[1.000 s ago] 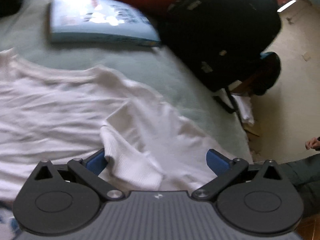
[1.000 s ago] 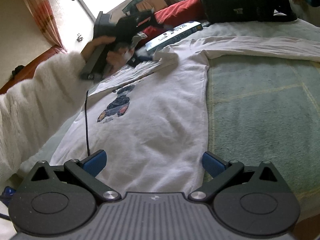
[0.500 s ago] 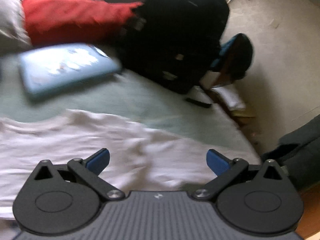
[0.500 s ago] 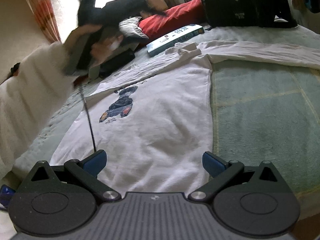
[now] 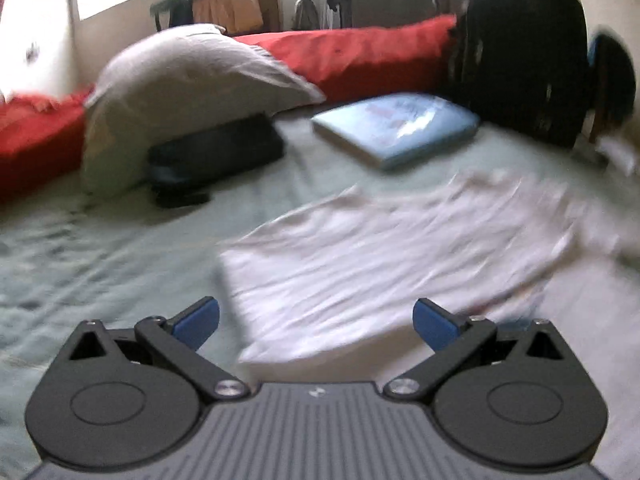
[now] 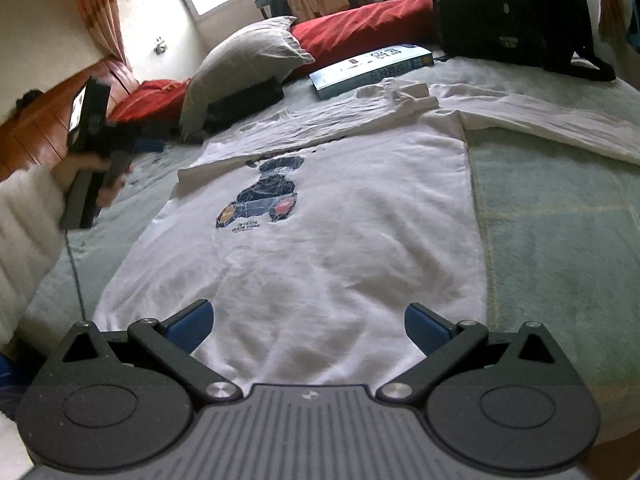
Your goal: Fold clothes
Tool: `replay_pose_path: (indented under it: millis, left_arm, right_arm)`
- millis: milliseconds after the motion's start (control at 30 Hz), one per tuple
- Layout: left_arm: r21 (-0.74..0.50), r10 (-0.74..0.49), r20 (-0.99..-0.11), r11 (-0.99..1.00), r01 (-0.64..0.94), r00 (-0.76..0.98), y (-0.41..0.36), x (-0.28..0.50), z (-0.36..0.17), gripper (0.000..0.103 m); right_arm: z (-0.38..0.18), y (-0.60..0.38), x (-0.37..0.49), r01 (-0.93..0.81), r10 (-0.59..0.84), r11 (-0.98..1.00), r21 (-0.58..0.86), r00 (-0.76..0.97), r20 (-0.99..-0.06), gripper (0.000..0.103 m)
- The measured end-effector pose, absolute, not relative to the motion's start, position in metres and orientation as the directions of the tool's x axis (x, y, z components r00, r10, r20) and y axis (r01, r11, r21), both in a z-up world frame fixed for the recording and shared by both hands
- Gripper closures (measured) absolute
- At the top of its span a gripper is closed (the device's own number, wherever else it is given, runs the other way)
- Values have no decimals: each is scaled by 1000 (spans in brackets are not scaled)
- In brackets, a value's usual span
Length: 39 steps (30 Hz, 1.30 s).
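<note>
Swung away from the sleeve it hovered over a second ago, the left gripper (image 5: 316, 320) now faces the far end of the bed, its blue fingers spread wide with nothing between them, and the left-wrist view is blurred by motion. From the right wrist, that same left gripper (image 6: 90, 128) shows at the far left, raised above the bedspread (image 6: 560, 208) in a hand (image 6: 94, 176) with a fluffy white sleeve (image 6: 24, 216). The right gripper (image 6: 308, 326) has scarcely shifted; its fingers are spread too, poised over the near hem of the white sweatshirt (image 6: 340, 248), gripping nothing. That sweatshirt lies flat, front up, along the middle of the bed, its left sleeve folded across the chest and the right sleeve (image 6: 540, 124) stretched out to the right. On the chest is a dark faceted animal print (image 6: 264, 200) with small lettering under it, too small to read. Beyond the collar lies a light blue book (image 6: 372, 70) whose spine carries print I cannot make out. A black backpack (image 6: 512, 12) stands far right; whether it holds anything cannot be told. A grey pillow (image 6: 244, 64), a black case (image 6: 244, 104) and a red bolster (image 6: 360, 28) lie at the far end.
</note>
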<state>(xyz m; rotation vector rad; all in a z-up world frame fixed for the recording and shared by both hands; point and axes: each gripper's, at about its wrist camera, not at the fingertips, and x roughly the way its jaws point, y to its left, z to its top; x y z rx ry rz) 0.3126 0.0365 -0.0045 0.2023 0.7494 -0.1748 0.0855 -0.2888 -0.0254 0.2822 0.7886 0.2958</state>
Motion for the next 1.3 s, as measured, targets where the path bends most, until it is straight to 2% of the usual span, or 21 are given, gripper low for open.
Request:
replay_pose_path:
  millis: [67, 367, 500, 667, 833, 967, 1133, 1200, 1300]
  left_arm:
    - [179, -54, -684, 955, 239, 728, 45, 305, -23, 1]
    - [128, 9, -620, 988, 89, 785, 80, 321, -52, 1]
    - [146, 96, -626, 989, -4, 774, 93, 320, -61, 0]
    - [28, 65, -641, 998, -61, 765, 118, 310, -66, 0]
    - [32, 54, -648, 999, -44, 760, 117, 296, -52, 1]
    - [-24, -64, -608, 998, 62, 791, 110, 283, -21, 1]
    - [-116, -299, -591, 950, 288, 749, 63, 300, 8, 1]
    - [-120, -334, -618, 935, 335, 711, 35, 317, 2, 1]
    - [-121, -311, -669, 942, 314, 675, 13, 338, -26, 1]
  right_arm:
    - [-24, -281, 89, -151, 346, 930, 334, 664, -663, 0]
    - [-16, -248, 105, -150, 281, 958, 243, 653, -704, 0]
    - [-14, -243, 105, -160, 281, 959, 234, 652, -705, 0]
    - [-12, -236, 106, -173, 280, 960, 222, 650, -706, 0]
    - [-10, -229, 107, -185, 280, 960, 211, 649, -707, 0]
    - [-13, -237, 110, -173, 290, 957, 235, 649, -704, 0]
    - [-17, -237, 121, -165, 295, 955, 248, 634, -715, 0]
    - [-17, -237, 125, -158, 294, 955, 252, 631, -718, 0]
    - [-17, -237, 131, -141, 281, 958, 248, 625, -728, 0]
